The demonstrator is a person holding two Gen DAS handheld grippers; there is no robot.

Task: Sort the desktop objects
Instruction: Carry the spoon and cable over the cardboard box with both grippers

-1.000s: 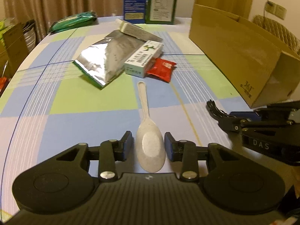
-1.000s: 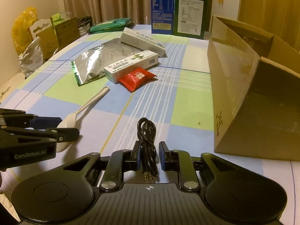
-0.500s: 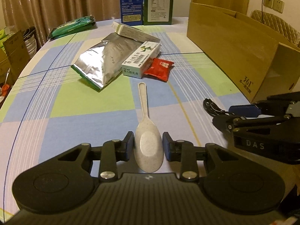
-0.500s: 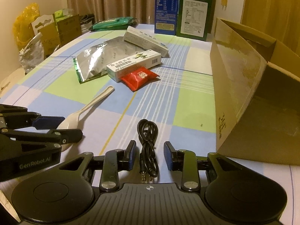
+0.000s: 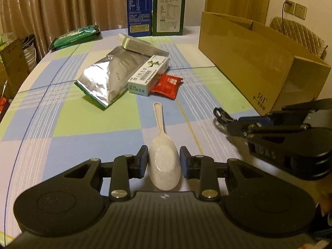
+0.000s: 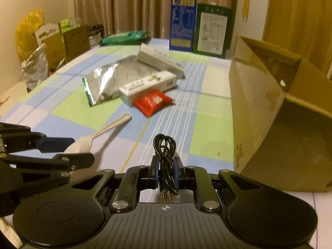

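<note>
A cream plastic spoon lies with its bowl between the pads of my left gripper, handle pointing away; the pads press both sides of the bowl. It also shows in the right wrist view. My right gripper is shut on a coiled black audio cable, its two plugs pointing back at the camera, lifted off the table. The cable's loop and the right gripper show at the right of the left wrist view.
An open cardboard box stands at the right. A silver foil bag, two white cartons, a red sachet, a green packet and two upright boxes lie farther back on the checked tablecloth.
My right gripper closed on the cable and lifted it. My left gripper's pads closed in onto the spoon's bowl, and both views rose and tilted up.
</note>
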